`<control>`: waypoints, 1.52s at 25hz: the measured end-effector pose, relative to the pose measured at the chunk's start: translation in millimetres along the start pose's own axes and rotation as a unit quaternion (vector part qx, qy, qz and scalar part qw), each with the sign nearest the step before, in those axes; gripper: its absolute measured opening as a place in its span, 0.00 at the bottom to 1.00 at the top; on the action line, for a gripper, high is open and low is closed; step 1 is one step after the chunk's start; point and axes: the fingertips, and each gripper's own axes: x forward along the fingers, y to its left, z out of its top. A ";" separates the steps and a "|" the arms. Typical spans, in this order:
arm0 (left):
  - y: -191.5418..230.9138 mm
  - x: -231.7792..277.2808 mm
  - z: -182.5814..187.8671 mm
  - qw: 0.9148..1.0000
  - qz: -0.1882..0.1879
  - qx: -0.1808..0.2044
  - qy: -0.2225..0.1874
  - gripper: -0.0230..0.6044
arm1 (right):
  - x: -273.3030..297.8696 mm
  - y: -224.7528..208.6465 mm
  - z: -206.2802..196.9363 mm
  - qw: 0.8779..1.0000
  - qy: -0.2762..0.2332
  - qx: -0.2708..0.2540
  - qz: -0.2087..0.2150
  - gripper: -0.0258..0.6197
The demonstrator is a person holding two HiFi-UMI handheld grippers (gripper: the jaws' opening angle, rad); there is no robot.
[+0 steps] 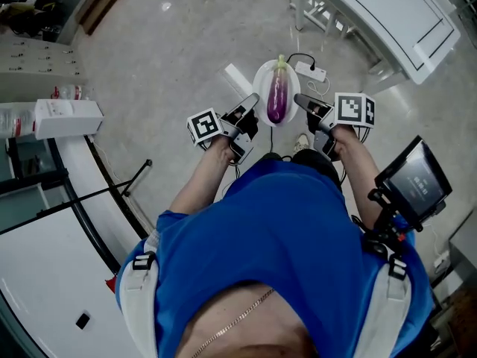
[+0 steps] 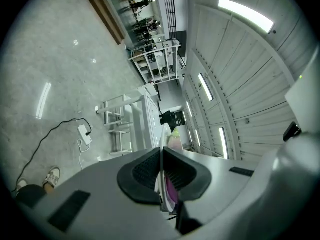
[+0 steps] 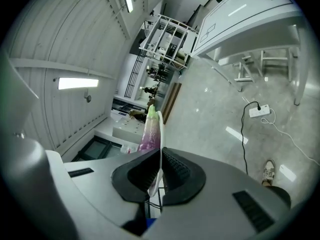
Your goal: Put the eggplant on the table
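Note:
A purple eggplant with a green stem lies on a white plate that I hold above the floor in front of me. My left gripper is shut on the plate's left rim and my right gripper is shut on its right rim. In the left gripper view the jaws pinch the thin plate edge, with the eggplant just past them. In the right gripper view the gripper clamps the plate rim, and the eggplant lies alongside it.
A white table stands at the upper right and another white counter at the lower left. A power strip with cable lies on the floor under the plate. A white box sits left; a screen hangs right.

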 end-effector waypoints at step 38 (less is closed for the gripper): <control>11.3 -0.9 -8.0 0.999 0.039 -0.018 0.026 0.08 | -0.9 -14.0 -10.9 0.999 0.003 0.049 -0.015 0.06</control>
